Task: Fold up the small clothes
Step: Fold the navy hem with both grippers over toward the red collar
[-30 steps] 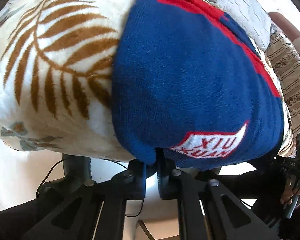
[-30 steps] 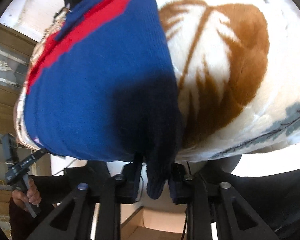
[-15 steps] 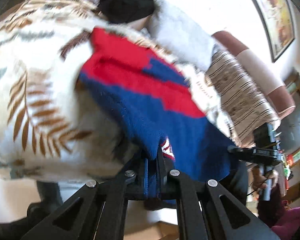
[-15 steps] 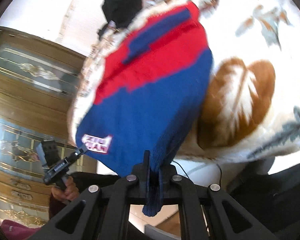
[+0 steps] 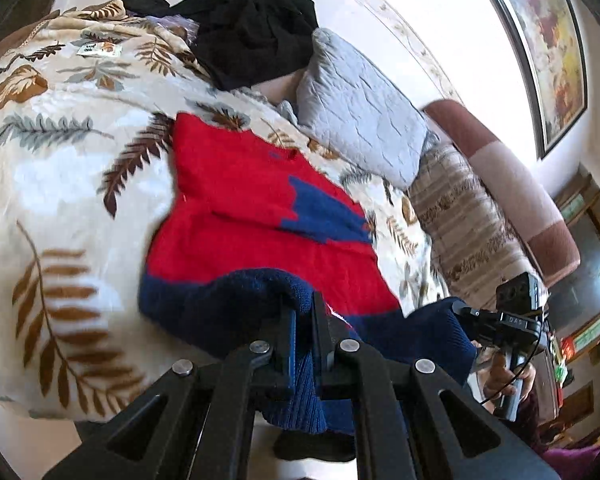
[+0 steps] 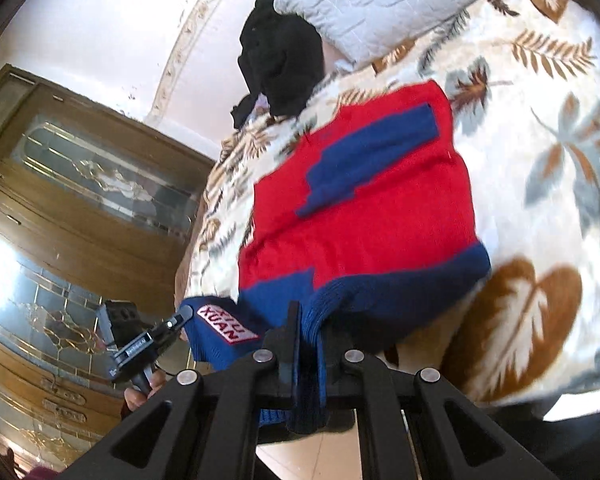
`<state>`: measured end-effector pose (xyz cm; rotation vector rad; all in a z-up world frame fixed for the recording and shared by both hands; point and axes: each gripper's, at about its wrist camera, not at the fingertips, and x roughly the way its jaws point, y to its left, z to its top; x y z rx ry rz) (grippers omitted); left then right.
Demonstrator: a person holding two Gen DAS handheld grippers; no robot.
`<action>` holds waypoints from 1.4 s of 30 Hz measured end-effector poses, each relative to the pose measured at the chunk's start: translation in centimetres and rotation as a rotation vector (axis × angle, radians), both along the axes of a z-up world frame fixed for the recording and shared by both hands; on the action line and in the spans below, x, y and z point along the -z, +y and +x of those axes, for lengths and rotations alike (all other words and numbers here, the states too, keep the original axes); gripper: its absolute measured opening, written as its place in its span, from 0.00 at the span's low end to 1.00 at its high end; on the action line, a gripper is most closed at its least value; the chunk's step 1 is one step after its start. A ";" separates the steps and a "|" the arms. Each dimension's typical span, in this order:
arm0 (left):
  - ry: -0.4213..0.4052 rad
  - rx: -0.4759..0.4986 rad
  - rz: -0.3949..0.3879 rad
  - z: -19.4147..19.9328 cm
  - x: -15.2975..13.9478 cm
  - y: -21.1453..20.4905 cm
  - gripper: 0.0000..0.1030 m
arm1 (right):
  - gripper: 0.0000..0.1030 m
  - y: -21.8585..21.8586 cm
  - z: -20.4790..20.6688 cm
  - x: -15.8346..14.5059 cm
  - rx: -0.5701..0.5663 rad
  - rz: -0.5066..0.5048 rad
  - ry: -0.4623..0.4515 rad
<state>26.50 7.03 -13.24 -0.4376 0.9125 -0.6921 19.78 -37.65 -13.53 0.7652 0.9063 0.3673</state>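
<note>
Leaf-print blanket point(image 5: 60, 184), grey pillow point(image 5: 360, 116), framed painting point(image 5: 548, 40), wooden glass-fronted cabinet point(image 6: 80, 208)

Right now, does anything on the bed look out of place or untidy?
Yes: a black garment lies crumpled in a heap at the far end of the leaf-print blanket, beside the grey pillow. It is bunched, not folded, unlike the red and blue sweater spread nearer.

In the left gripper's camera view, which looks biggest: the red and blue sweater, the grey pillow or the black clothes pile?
1. Red and blue sweater, though it lies nearest the camera.
2. Grey pillow and black clothes pile look alike; no ranking.
</note>
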 end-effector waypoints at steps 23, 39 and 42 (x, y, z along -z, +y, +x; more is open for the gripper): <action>0.068 -0.218 -0.089 22.6 2.7 -1.9 0.06 | 0.07 -9.8 21.6 3.9 0.319 0.101 0.003; 0.056 -0.349 0.041 24.5 3.2 -1.5 0.08 | 0.77 -14.3 26.0 8.6 0.500 0.240 0.031; 0.012 -0.374 0.035 23.1 1.6 -0.4 0.09 | 0.76 -14.0 24.5 6.8 0.488 0.191 -0.042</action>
